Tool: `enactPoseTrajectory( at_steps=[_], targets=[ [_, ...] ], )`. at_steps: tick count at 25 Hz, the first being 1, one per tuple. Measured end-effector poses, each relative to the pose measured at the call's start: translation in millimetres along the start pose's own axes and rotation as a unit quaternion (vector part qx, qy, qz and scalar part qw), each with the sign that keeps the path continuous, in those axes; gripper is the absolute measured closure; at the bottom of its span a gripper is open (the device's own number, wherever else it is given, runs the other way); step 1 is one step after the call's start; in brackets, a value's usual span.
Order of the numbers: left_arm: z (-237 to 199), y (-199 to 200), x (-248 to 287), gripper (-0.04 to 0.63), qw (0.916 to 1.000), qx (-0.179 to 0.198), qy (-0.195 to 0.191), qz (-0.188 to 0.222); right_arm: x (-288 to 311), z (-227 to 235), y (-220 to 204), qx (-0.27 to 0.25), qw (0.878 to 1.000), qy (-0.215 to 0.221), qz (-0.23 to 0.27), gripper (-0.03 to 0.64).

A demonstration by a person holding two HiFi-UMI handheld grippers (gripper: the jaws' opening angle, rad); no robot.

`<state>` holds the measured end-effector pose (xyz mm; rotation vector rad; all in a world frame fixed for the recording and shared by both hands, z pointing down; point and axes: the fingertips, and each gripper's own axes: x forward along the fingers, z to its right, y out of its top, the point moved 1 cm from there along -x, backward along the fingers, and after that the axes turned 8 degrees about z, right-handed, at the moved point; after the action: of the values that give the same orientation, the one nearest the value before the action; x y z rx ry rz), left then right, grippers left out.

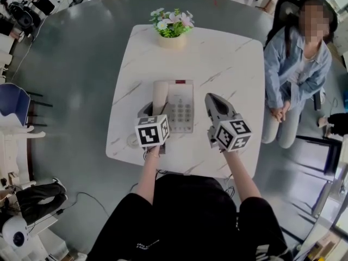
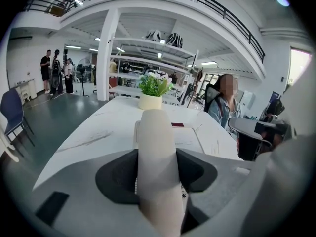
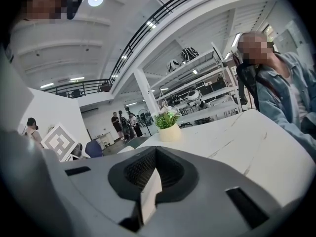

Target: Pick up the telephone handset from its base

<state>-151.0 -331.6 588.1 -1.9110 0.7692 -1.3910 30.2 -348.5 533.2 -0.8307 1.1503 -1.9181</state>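
Observation:
A cream telephone base [image 1: 182,107] with a keypad sits at the middle of the white marble table [image 1: 228,58]. Its cream handset [image 1: 159,94] lies along the base's left side. My left gripper [image 1: 149,112] has its jaws around the near end of the handset [image 2: 157,152]. In the left gripper view the dark pads [image 2: 116,179] press on both sides of it. My right gripper [image 1: 212,98] hovers just right of the base, above the table. Its jaws meet at the tips, and nothing is between them [image 3: 154,179].
A potted plant [image 1: 172,29] stands at the table's far edge. A person [image 1: 296,75] sits on a chair at the table's right side. A blue chair [image 1: 13,105] stands at the left, and people stand far off in the hall [image 2: 54,70].

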Motion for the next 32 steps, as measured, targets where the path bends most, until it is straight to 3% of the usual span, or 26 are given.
enactPoseTrajectory(
  at_steps=[15, 32],
  targets=[
    [13.4, 33.3, -48.5, 0.385, 0.9954, -0.016, -0.046, 0.083, -18.7, -20.1, 24.4, -0.024, 0.998, 0.044, 0.024, 0.627],
    [27.9, 80.3, -118.9, 0.385, 0.9771, -0.021, -0.087, 0.193, -53.4, -42.1, 76.6, -0.054, 0.991, 0.069, 0.097, 0.627]
  ],
)
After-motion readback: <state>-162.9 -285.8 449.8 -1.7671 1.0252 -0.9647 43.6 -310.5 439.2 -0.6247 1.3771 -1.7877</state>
